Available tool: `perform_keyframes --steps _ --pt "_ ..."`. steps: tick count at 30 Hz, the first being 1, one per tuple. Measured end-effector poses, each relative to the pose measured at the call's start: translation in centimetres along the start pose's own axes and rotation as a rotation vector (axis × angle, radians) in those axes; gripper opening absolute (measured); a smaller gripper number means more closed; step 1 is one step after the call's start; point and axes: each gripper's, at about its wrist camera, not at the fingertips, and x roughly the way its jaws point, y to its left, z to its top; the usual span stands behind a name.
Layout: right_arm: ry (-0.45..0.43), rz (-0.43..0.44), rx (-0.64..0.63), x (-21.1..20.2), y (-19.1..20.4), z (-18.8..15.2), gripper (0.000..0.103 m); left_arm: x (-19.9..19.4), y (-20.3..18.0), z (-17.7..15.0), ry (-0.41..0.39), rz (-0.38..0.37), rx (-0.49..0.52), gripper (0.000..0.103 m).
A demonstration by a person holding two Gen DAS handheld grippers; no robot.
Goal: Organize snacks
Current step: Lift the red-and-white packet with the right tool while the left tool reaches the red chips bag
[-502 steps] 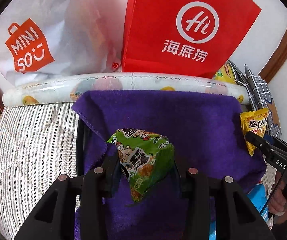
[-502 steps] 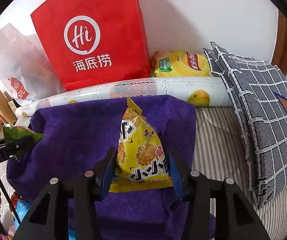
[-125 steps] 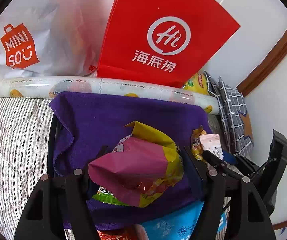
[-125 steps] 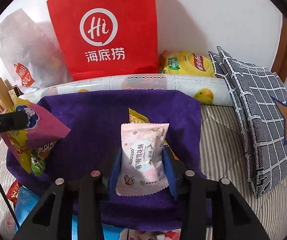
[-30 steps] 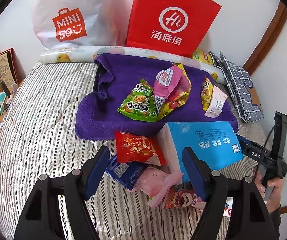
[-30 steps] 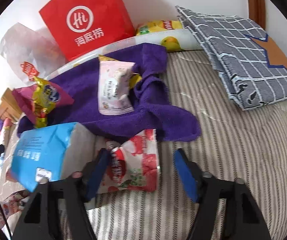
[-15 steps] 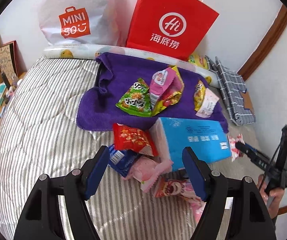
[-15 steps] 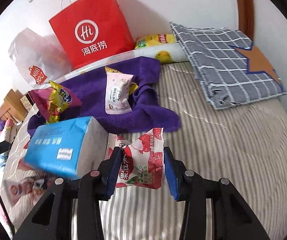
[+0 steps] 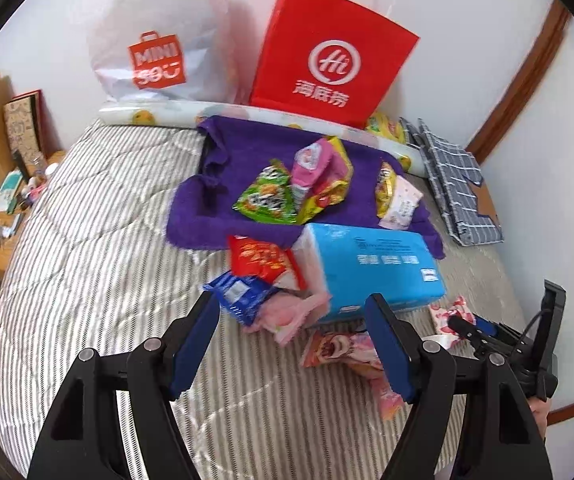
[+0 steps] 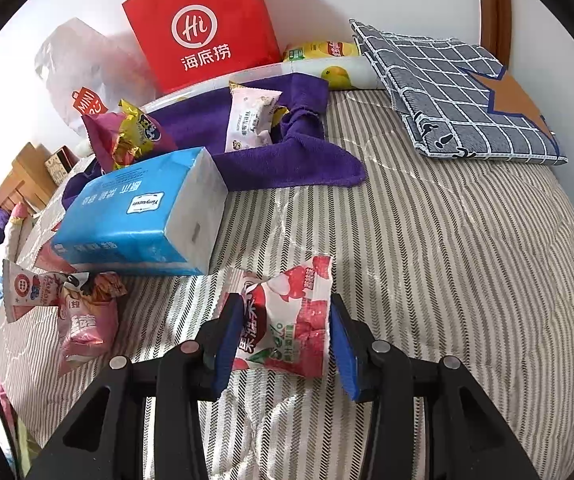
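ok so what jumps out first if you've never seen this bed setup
The red paper bag standing against the wall behind the bed draws the eye first, with a purple towel spread in front of it carrying several snack packets. Nearer, a bright blue tissue pack lies on the striped bedding, and the right claw holds a red and white strawberry snack packet.

Shiny wrappers on soft cloth

My blue pads (image 10: 223,344) look matt against the glossy strawberry packet (image 10: 291,320); the purple towel (image 9: 247,152) is fuzzy, the striped quilt (image 10: 427,260) woven, the red bag (image 9: 327,56) smooth paper
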Motion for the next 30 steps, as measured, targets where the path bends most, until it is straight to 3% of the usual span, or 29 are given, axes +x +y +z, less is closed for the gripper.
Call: perform_keyframes --steps 5,9,23,30 --pt "0.0 0.023 -0.001 0.8 0.2 -0.6 0.043 1.0 1.4 -0.3 0.026 0.027 -0.034 0.074" --pt "-0.03 -0.005 -0.033 0.8 0.7 -0.8 0.038 2.0 1.7 -0.3 0.034 0.045 -0.031 0.074" --pt "-0.082 -0.101 -0.063 1.4 0.2 0.5 0.037 7.0 3.0 2.5 0.093 0.084 -0.014 0.074" --pt "-0.048 -0.036 -0.072 2.5 0.6 1.0 0.037 9.9 3.3 3.1 0.135 0.058 0.02 0.074"
